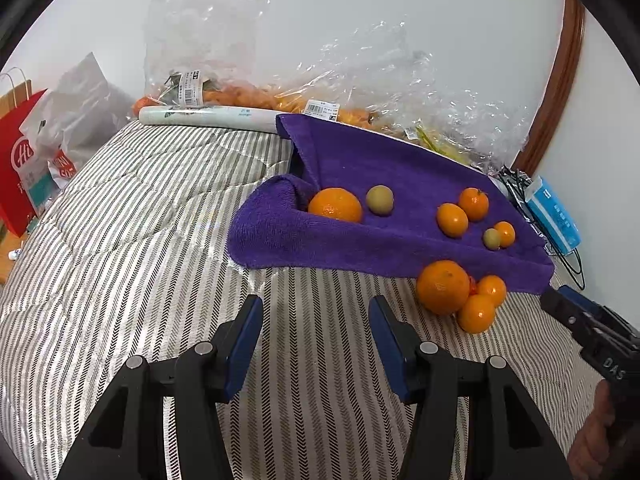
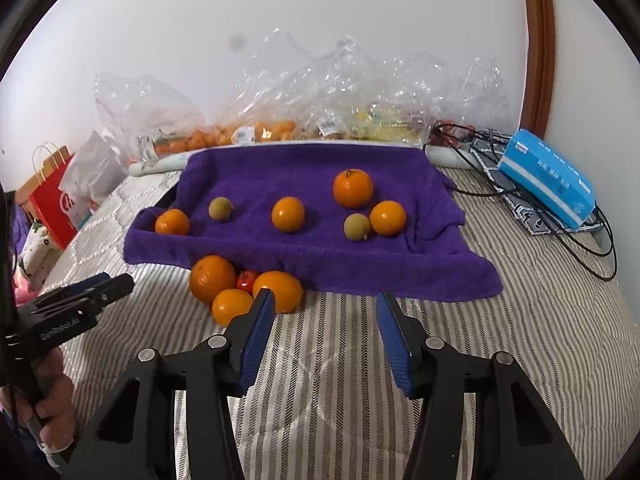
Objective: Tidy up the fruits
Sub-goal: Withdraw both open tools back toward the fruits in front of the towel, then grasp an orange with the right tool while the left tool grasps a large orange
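A purple towel lies on the striped bed and holds several oranges and two small green fruits. In front of its near edge lies a cluster of three oranges with a small red fruit among them. My left gripper is open and empty, over the bedspread left of the cluster. My right gripper is open and empty, just right of the cluster. Each gripper shows at the edge of the other's view.
Clear plastic bags of fruit and a white roll line the wall behind the towel. A blue box and black cables lie at the right. A red paper bag stands at the left bed edge.
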